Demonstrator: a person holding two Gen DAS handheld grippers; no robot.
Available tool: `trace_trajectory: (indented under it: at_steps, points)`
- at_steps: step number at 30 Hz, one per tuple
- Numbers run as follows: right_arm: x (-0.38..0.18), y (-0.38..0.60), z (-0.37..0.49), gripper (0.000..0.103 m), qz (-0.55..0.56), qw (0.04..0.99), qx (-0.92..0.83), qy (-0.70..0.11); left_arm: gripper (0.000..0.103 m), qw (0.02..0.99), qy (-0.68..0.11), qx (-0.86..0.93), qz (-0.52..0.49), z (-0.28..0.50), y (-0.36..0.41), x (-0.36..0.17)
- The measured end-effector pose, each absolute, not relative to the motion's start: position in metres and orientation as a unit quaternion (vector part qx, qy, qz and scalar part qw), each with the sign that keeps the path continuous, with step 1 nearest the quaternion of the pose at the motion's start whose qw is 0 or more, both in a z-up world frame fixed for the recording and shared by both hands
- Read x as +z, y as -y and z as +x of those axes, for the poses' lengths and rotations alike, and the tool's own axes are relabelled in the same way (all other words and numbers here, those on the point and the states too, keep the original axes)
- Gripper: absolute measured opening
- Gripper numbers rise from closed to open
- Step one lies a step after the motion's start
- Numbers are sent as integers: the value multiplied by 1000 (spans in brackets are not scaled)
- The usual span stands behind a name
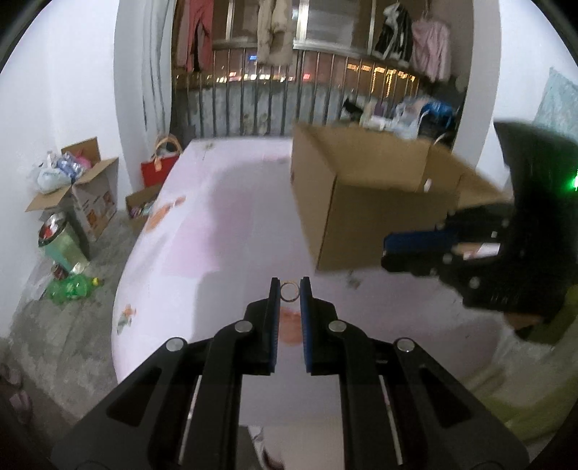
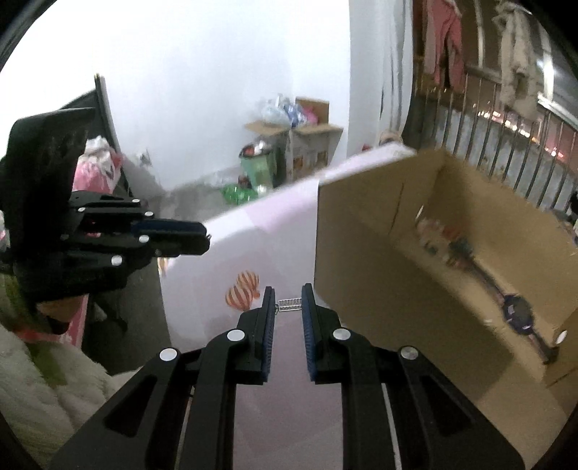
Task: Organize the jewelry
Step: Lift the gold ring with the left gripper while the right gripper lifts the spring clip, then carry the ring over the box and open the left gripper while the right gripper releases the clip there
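The left gripper (image 1: 289, 291) pinches a thin metal ring (image 1: 289, 291) between the tips of its two blue-padded fingers (image 1: 274, 289). The ring stands on edge with its open face toward the camera, held above the counter (image 1: 224, 224), which wears a pale pink cloth printed with orange fish. The right gripper (image 2: 288, 303) holds a small silver chain piece (image 2: 290, 304) crosswise at its fingertips, the piece's long axis running level from one finger to the other; whether both pads press it is hard to tell, but the fingers stand close together around it.

Just right of and beyond both grippers sits an open cardboard box (image 1: 365, 202), its near corner turned toward the left gripper. In the right wrist view the box (image 2: 365, 260) lies tilted open, and a dark wristwatch (image 2: 518, 312) lies stretched along its floor with blurred small items (image 2: 440, 242) farther in. The box wall stands close beside the right gripper's right finger.

Each gripper shows in the other's view, held out to the side over the counter edge.

On the floor to the left stand another open carton (image 1: 90, 195), a green bin (image 1: 63, 242), plastic bottles (image 1: 72, 287) and a red bag (image 1: 159, 170). Behind the counter, clothes (image 1: 274, 32) hang over a metal railing (image 1: 274, 94).
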State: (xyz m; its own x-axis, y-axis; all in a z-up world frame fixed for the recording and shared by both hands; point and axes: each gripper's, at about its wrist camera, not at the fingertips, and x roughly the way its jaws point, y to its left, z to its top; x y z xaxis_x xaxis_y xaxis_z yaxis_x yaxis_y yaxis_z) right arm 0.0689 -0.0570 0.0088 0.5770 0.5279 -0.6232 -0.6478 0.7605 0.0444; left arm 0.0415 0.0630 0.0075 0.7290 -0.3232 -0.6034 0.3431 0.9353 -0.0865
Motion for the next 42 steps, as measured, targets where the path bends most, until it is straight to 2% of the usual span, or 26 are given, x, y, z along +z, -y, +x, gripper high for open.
trace_trajectory:
  at_steps: [7,11,16,25,30,33,39,42]
  points:
    - [62,103,54,15,-41,919,297,-256,10,936,-256,-241,22,46,-39,65]
    - [76,139,65,15,-15,937,249,-246,10,930,-249,-266,40,70,-9,79]
    - [66,176,92,15,8,935,200,-292,10,924,-255,-270,88,103,33,74]
    - [38,202,133,15,22,921,149,-359,10,897,-335,-273,92,169,78,46]
    - [30,212,136,16,25,920,135,-367,11,892,-356,-263,94,183,85,37]
    - [28,216,137,16,30,920,131,-367,19,892,-360,-255,98,187,86,34]
    - [30,226,134,17,46,925,125,-355,19,896,-358,-247,91,191,81,35]
    - [36,233,131,22,52,931,119,-342,19,899,-354,-245,83,191,77,37]
